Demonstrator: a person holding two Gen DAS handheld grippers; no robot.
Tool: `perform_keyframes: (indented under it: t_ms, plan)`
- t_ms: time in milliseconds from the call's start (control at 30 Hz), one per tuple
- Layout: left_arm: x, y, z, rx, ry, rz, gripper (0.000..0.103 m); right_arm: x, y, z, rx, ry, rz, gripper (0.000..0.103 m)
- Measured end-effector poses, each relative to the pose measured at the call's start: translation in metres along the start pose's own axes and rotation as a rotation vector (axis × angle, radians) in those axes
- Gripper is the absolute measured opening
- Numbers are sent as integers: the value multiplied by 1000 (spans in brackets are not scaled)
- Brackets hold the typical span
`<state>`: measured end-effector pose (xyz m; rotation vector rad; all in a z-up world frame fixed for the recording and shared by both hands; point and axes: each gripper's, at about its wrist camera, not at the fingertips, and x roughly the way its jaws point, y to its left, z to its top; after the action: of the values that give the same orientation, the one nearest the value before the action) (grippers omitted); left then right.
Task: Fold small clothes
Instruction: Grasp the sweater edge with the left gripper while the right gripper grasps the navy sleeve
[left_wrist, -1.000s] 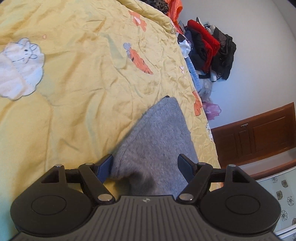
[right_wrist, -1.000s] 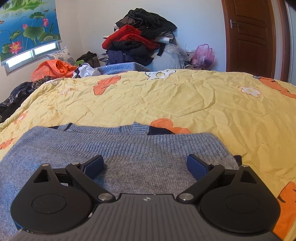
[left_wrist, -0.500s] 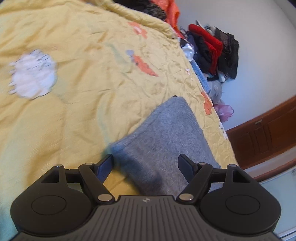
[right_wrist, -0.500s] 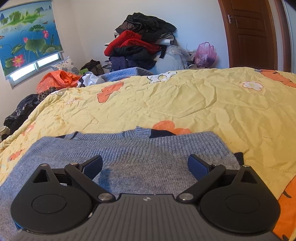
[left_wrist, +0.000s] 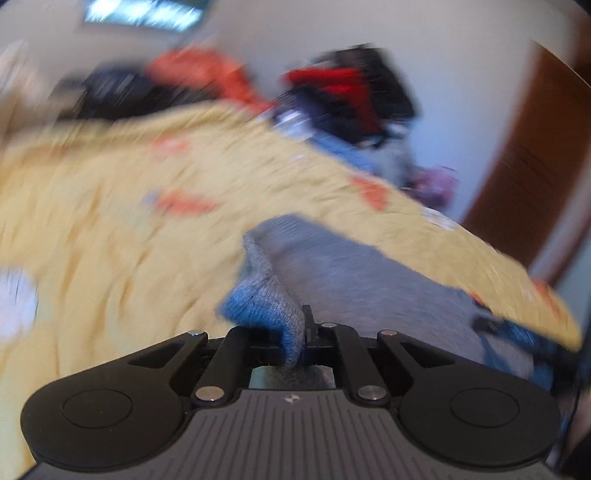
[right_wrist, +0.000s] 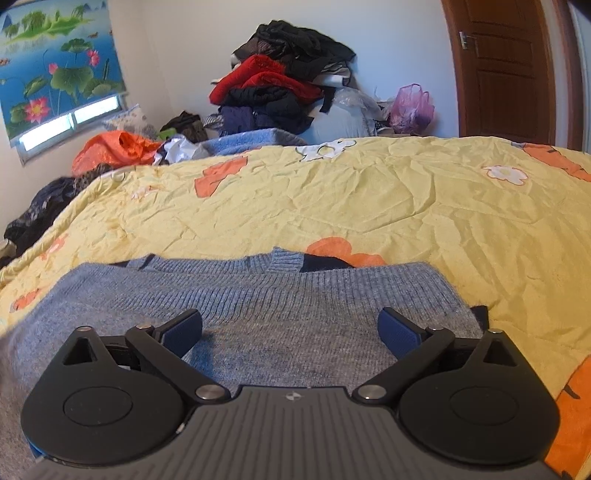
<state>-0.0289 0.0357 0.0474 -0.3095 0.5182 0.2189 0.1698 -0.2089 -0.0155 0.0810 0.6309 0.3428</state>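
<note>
A grey-blue knitted sweater (right_wrist: 258, 295) lies on a yellow bedspread (right_wrist: 369, 206). In the left wrist view, which is motion-blurred, my left gripper (left_wrist: 301, 332) is shut on a bunched edge of the sweater (left_wrist: 266, 302), lifted off the bed, with the rest of it (left_wrist: 369, 280) trailing to the right. My right gripper (right_wrist: 291, 332) is open, low over the sweater's body, its blue pads (right_wrist: 183, 332) spread wide. The ribbed collar (right_wrist: 284, 258) lies just beyond.
A pile of red, black and dark clothes (right_wrist: 280, 85) stands behind the bed, with an orange bag (right_wrist: 114, 147) at left and a pink bag (right_wrist: 412, 105) by the brown door (right_wrist: 506, 66). A lotus picture (right_wrist: 55, 62) hangs at left.
My left gripper has closed on the sweater's edge and swung up and round with it, blurring its view. My right gripper stays open and has risen slightly.
</note>
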Motion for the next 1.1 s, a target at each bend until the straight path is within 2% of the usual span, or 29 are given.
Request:
perform_keyframes:
  t_ms: [33, 100, 133, 167, 267, 300, 333, 433, 500, 567, 600, 633, 667, 767, 867, 1000, 1100]
  plan:
    - [-5, -15, -3, 88, -30, -18, 7, 4, 5, 4, -29, 28, -26, 99]
    - [-11, -33, -12, 177, -58, -59, 7, 8, 21, 21, -31, 106, -78, 91]
    - [-13, -39, -15, 201, -61, -77, 7, 7, 29, 32, 16, 145, -40, 91]
    - [-14, -44, -20, 220, -60, -87, 7, 5, 37, 43, 76, 179, 46, 91]
    - [-13, -53, -33, 272, -59, -99, 7, 14, 74, 61, 239, 350, 414, 91]
    - [-13, -54, -36, 282, -57, -99, 7, 20, 90, 63, 248, 404, 483, 91]
    - [-12, -54, -39, 291, -53, -102, 7, 28, 107, 62, 238, 450, 511, 91]
    - [-9, -54, -43, 323, -36, -108, 7, 54, 152, 57, 120, 551, 467, 88]
    - [-10, -54, -44, 340, -29, -122, 7, 73, 171, 54, 65, 587, 421, 79]
    - [-11, -54, -45, 357, -30, -130, 7, 84, 180, 56, 15, 565, 386, 65]
    - [-11, -55, -45, 370, -31, -128, 7, 88, 183, 55, -26, 540, 371, 39]
    - [-11, -57, -45, 381, -33, -130, 7, 93, 183, 54, -63, 538, 351, 19]
    - [-12, -57, -43, 386, -34, -139, 7, 95, 180, 53, -80, 541, 339, 19]
    - [-17, -71, -37, 411, -51, -190, 7, 76, 160, 56, -107, 468, 379, 18]
    - [-26, -104, -35, 437, -70, -295, 7, 40, 120, 72, -90, 400, 386, 18]
    - [-34, -160, -51, 518, -82, -443, 7, -7, 42, 87, -46, 331, 333, 18]
    - [-28, -194, -78, 571, -19, -513, 7, -27, -16, 77, -20, 328, 250, 18]
